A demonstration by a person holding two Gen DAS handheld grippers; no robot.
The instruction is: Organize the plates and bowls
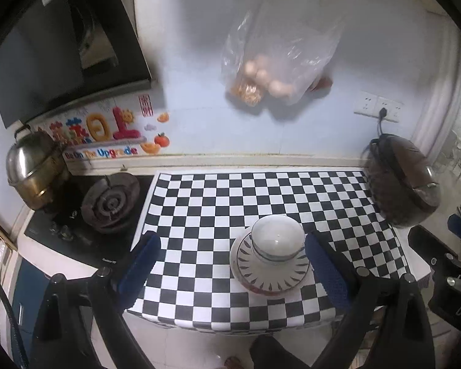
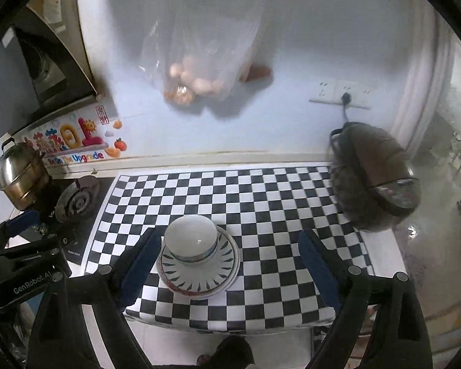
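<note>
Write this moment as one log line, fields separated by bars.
left tool open, empty | right tool open, empty | bowl inverted on stacked plates | stack on checkered mat

I'm seeing my left gripper (image 1: 232, 264): black angular arms, round silver screws, fingers faced with textured blue pads (image 1: 141, 261). My right gripper (image 2: 229, 263) looks the same; the neighbouring black housings read "GenRobot.AI" in one view, "DAS" in the other.

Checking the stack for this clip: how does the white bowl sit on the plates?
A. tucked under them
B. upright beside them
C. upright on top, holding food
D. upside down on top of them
D: the white bowl rests rim-down, foot ring up, on the stacked plates.
</note>
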